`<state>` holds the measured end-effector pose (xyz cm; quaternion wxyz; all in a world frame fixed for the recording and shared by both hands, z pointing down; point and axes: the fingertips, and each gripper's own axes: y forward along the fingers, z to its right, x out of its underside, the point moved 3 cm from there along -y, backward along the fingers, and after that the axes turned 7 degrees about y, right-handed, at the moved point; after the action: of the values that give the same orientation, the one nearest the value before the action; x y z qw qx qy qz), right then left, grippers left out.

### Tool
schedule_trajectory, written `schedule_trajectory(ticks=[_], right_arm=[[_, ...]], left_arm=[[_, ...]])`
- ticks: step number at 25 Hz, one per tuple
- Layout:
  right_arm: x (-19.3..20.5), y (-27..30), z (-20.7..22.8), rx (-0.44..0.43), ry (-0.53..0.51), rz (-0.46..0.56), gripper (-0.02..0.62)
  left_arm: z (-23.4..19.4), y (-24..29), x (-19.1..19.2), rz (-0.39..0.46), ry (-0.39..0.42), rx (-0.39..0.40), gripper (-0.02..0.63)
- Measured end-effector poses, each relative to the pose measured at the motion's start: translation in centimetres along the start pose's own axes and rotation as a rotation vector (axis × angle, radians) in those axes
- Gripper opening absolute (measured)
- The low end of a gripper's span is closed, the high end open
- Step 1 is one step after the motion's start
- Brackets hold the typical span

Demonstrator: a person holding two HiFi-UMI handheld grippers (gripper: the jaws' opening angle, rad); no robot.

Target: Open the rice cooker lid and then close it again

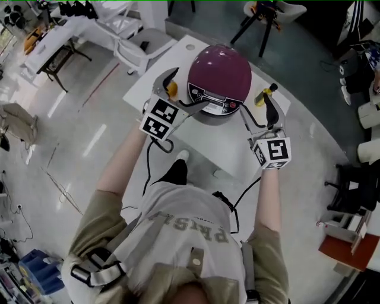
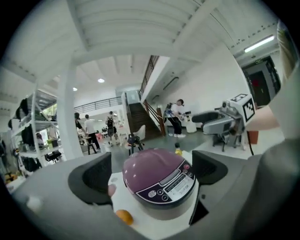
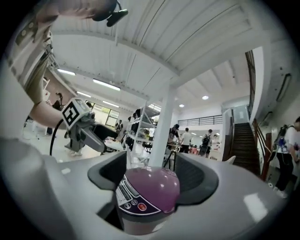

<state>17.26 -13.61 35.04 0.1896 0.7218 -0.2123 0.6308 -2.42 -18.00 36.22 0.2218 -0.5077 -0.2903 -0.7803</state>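
Observation:
The rice cooker [image 1: 219,80] stands on a white table [image 1: 205,145], its purple domed lid shut and its control panel facing me. My left gripper [image 1: 183,92] hovers at the cooker's left side, jaws apart, one finger arching over an orange fruit and the other near the cooker's front. In the left gripper view the cooker [image 2: 159,180] shows beyond the open left gripper [image 2: 151,174]. My right gripper [image 1: 259,116] is held to the right of the cooker, apart from it. The right gripper [image 3: 152,177] frames the cooker [image 3: 146,197] between open jaws with nothing gripped.
An orange fruit [image 1: 172,89] lies left of the cooker and a yellow bottle [image 1: 262,97] stands to its right. The table's near edge is close to my body. White chairs [image 1: 139,44] and a tripod [image 1: 261,15] stand behind; people stand far off.

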Motion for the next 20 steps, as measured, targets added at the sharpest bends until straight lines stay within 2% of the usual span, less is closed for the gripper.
schedule_trajectory(ticks=[1, 3, 5, 10, 12, 14, 16, 20], right_arm=[[-0.3, -0.5, -0.4, 0.024, 0.025, 0.03, 0.314], [-0.8, -1.5, -1.2, 0.076, 0.066, 0.078, 0.286], [-1.1, -2.5, -1.9, 0.127, 0.096, 0.109, 0.226], [-0.7, -4.5, -3.6, 0.213, 0.141, 0.145, 0.143], [-0.5, -5.2, -4.4, 0.243, 0.139, 0.148, 0.115], [-0.4, -5.9, -5.0, 0.27, 0.155, 0.156, 0.1], [-0.5, -6.7, -5.5, 0.295, 0.171, 0.164, 0.073], [-1.1, -8.1, -6.1, 0.338, 0.179, 0.187, 0.049]], left_arm=[[0.2, -0.7, -0.5, 0.032, -0.037, -0.042, 0.528], [0.6, -2.1, -1.0, 0.088, -0.122, -0.129, 0.416], [0.9, -3.4, -1.3, 0.124, -0.177, -0.209, 0.348], [1.5, -6.4, -1.0, 0.129, -0.132, -0.427, 0.189], [1.9, -7.4, -0.8, 0.126, -0.118, -0.49, 0.135], [2.4, -8.3, -0.6, 0.124, -0.104, -0.531, 0.057], [3.0, -9.1, -0.5, 0.13, -0.092, -0.553, 0.017], [3.8, -10.1, -0.5, 0.144, -0.093, -0.554, 0.009]])
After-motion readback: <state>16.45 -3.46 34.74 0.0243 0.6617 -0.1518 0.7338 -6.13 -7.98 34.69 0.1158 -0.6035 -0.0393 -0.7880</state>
